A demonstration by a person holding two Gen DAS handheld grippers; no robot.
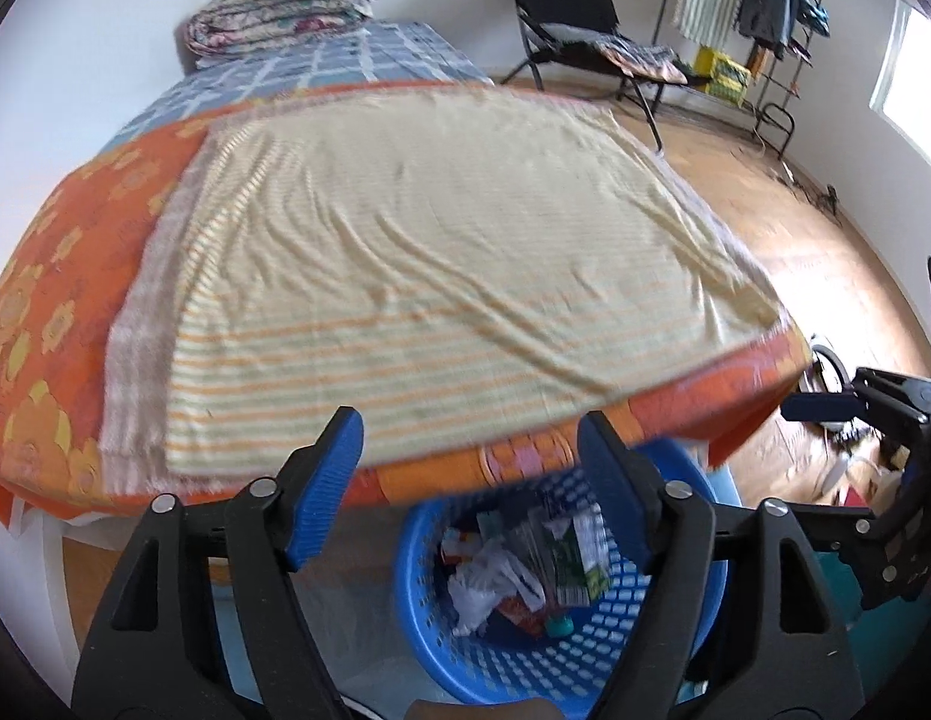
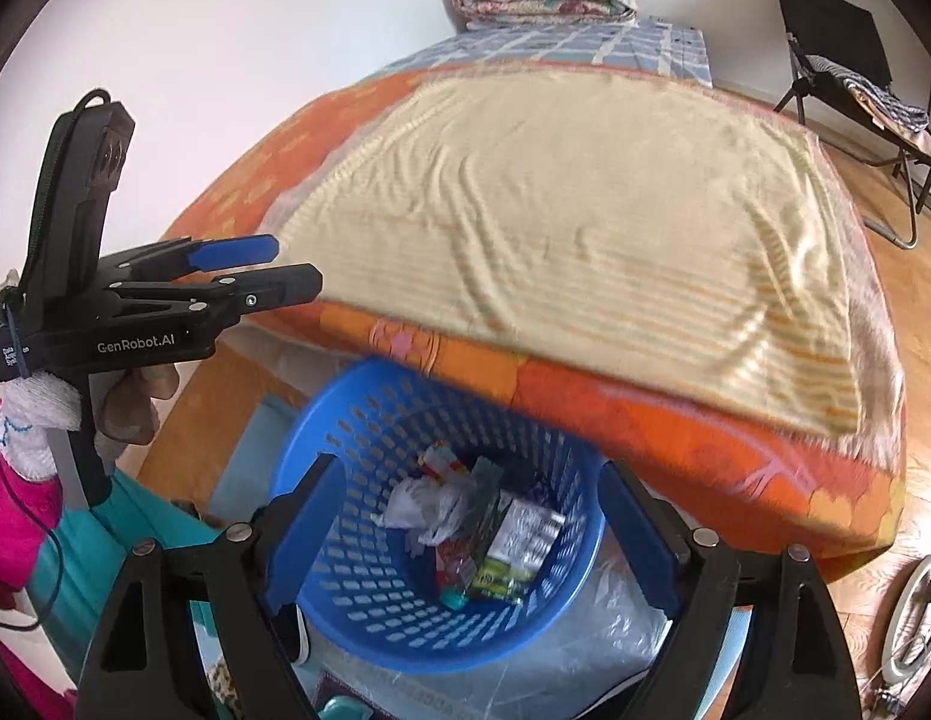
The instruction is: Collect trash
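Hovering over the bedside, the left gripper (image 1: 471, 480) hangs w/ jaws apart and nothing between them. Below sits the blue basket (image 2: 369, 420), holding crumpled wrappers and a carton (image 2: 513, 546). At right, the right gripper (image 2: 471, 540) is likewise spread and empty. The striped towel (image 1: 435, 252) on the bed shows no litter; best next step, probably: lift clear of the rim, then scan for leftovers.

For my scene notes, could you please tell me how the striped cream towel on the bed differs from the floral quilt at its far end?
The striped cream towel lies spread flat in one layer; the floral quilt is folded into a thick stack. The towel is pale with thin orange stripes; the quilt has a pinkish flower print. Both rest on the bed.
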